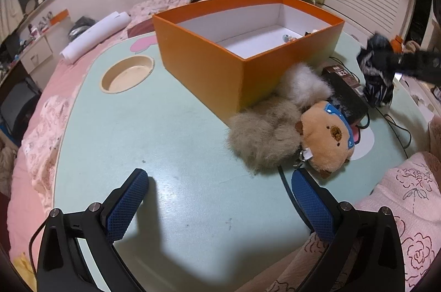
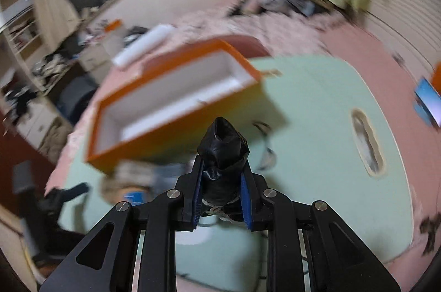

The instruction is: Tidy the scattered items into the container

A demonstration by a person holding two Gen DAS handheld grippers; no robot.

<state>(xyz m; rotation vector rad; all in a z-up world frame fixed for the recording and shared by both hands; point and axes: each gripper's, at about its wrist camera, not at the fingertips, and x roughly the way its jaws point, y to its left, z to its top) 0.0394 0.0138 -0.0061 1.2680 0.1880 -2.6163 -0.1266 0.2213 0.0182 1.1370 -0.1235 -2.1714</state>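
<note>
**Right claw carrying black bundle; left claw spread over bare table**

The pale green table is the biggest surface: wide bare stretch at your near left, with a round recessed cup well toward the far left edge. The orange box sits far centre, top open, white inside, a few small things on its floor at the far right. Against its near right corner lie a tan fluffy ball, a white fluffy ball and a capybara plush, all touching. A dark carton lies just right of them.

Your right gripper is pinching a crumpled black bundle, right of the box. Your left gripper is spread wide, nothing between its pads.
</note>
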